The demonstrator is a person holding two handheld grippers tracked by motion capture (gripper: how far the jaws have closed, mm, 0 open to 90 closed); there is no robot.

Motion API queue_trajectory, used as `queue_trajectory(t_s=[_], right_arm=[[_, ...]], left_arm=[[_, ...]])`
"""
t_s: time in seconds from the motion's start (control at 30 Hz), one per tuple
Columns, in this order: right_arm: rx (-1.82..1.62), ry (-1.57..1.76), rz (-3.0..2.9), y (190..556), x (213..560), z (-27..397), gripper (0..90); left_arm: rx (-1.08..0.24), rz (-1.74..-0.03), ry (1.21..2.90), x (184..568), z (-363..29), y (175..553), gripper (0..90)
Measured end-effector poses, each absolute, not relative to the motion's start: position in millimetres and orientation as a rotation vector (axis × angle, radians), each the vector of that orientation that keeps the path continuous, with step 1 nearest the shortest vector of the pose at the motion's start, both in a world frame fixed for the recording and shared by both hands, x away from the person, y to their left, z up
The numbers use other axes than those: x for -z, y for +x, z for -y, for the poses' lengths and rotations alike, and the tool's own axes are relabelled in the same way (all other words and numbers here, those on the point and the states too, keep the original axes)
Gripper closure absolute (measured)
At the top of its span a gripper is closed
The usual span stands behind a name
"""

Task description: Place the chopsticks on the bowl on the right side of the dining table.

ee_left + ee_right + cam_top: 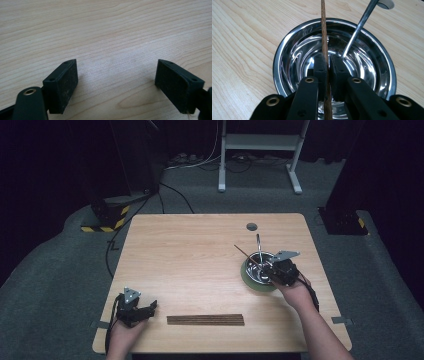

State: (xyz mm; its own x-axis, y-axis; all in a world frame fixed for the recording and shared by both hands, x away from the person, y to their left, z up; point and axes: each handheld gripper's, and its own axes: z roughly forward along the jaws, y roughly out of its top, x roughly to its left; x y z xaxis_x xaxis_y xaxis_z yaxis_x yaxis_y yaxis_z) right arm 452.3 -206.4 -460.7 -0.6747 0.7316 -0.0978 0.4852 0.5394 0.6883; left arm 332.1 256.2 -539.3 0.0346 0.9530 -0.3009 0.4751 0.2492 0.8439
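The right gripper (326, 62) clamped a wooden stick (323, 30) over the steel bowl (287, 62), its lower end cut off. The left gripper (116, 75) stood apart over bare table (105, 30).

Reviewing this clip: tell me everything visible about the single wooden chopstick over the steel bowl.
The chopstick is a thin, straight, dark brown stick that looks like wood with a fine grain. The right gripper has its jaws shut on it, partway along its length. It slants over the shiny steel bowl, its far end reaching past the rim above the table. A metal utensil handle leans in the bowl beside it, apart from it. Whether its lower end touches the bowl cannot be told.
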Motion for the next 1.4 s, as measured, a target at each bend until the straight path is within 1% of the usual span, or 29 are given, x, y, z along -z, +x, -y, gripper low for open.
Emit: queue_trajectory(t_s=[0.33, 0.63, 1.07, 1.17, 1.23, 1.4], right_arm=[[-0.928, 0.946, -2.443, 452, 463, 205, 84.0], [-0.948, 0.881, -2.466, 443, 464, 205, 83.8], [-0.949, 0.822, -2.499, 439, 463, 206, 83.2], [-0.946, 0.827, -2.492, 438, 462, 205, 75.4], [-0.952, 0.837, -2.47, 436, 461, 204, 71.6], [-1.001, 0.842, -2.421, 425, 450, 197, 70.2]], left_arm=[[-0.642, -1.588, 1.366, 539, -256, 332, 18.5], [-0.642, -1.589, 1.367, 539, -256, 332, 18.5], [-0.642, -1.588, 1.367, 539, -256, 332, 18.5], [-0.642, -1.589, 1.366, 539, -256, 332, 18.5], [-0.642, -1.588, 1.366, 539, -256, 332, 18.5], [-0.642, -1.587, 1.365, 539, -256, 332, 18.5]])
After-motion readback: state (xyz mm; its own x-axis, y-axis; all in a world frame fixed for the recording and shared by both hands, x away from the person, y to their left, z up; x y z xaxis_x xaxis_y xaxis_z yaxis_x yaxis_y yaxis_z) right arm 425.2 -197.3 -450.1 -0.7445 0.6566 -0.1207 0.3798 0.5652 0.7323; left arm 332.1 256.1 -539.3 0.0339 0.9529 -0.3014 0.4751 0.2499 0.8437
